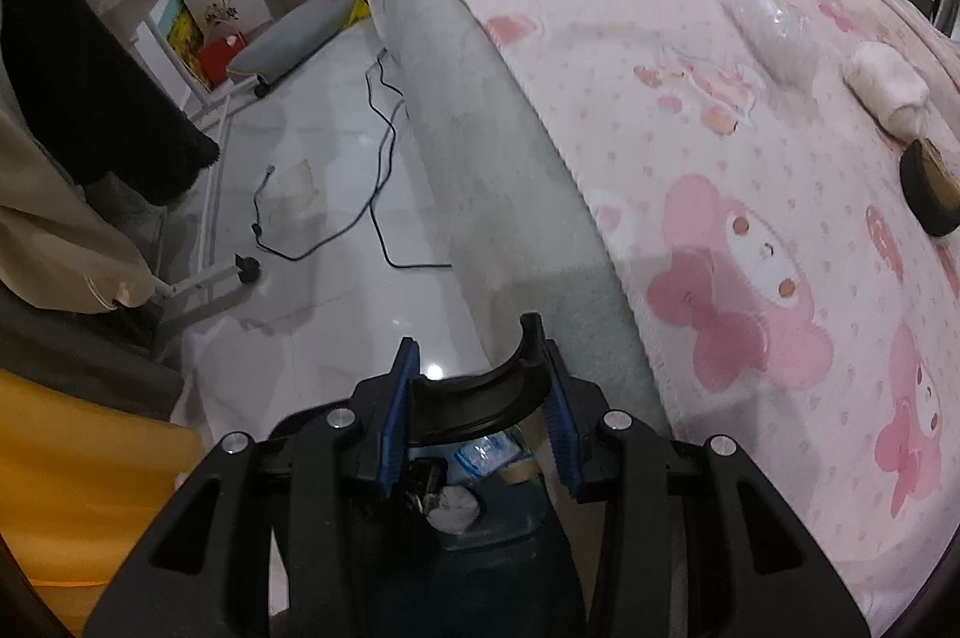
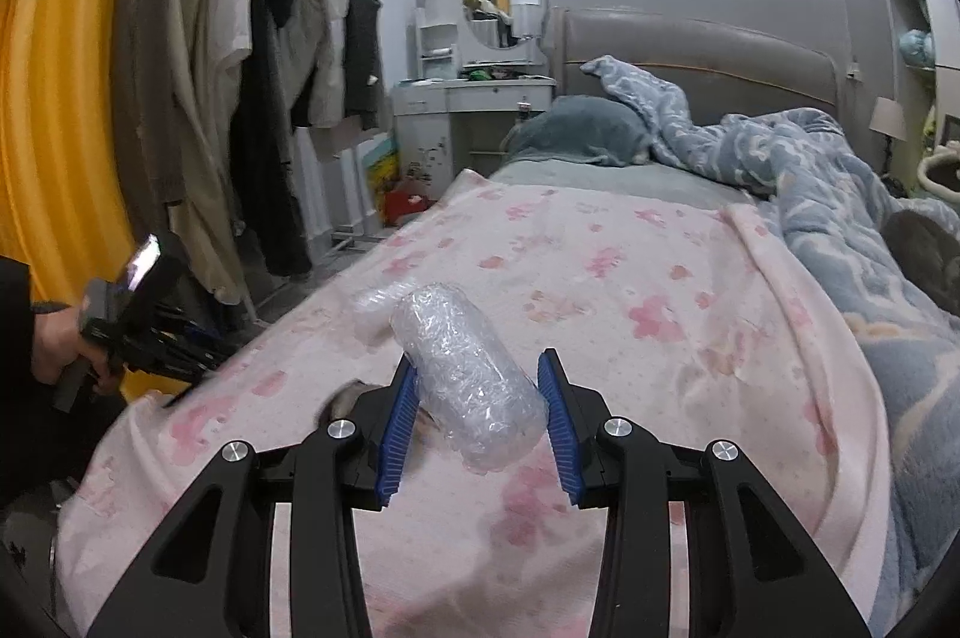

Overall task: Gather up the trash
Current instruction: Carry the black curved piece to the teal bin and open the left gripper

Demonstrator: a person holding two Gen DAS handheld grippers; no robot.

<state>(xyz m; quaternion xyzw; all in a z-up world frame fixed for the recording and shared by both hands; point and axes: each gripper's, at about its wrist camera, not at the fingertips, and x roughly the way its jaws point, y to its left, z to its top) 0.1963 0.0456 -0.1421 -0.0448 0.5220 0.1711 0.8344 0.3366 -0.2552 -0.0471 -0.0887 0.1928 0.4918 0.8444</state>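
Nearest the lens in the left wrist view, the left gripper (image 1: pixel 480 398) pointed steeply down with its blue-padded fingers (image 1: pixel 396 422) clamped on a curved black plastic piece (image 1: pixel 474 398), one pad pressed against each end of it. Directly beneath, and seen only in this view, stood a dark trash bin (image 1: pixel 510 536) on the floor beside the bed. Inside it lay a white crumpled wad (image 1: pixel 453 509), a clear blue-printed wrapper (image 1: pixel 486 455) and some dark scraps. Beyond the bin the glossy tiled floor (image 1: pixel 312 242) carried a loose black cable (image 1: pixel 372 194), with a grey cushion (image 1: pixel 288 38) further back. On the pink patterned blanket (image 1: pixel 750 218) to the right lay a black round item (image 1: pixel 927 188), a white crumpled bundle (image 1: pixel 888 89) just beyond it, and a bubble-wrap roll (image 1: pixel 762 23) further up.

The right wrist view showed none of the bin or floor. There the right gripper (image 2: pixel 480 398) hung low over the blanket (image 2: pixel 630 290) with the bubble-wrap roll (image 2: pixel 474 380) between its fingers (image 2: pixel 399 422). The left pad touched the roll, but a gap showed at the right pad, so I could not tell whether the roll was gripped. At the left edge a hand (image 2: pixel 60 350) held the other gripper's handle (image 2: pixel 138 332) off the bed's side. Further back a blue quilt (image 2: pixel 810 194) lay bunched toward the grey headboard (image 2: pixel 690 56), and clothes hung on a rack (image 2: pixel 258 68) by the wall.
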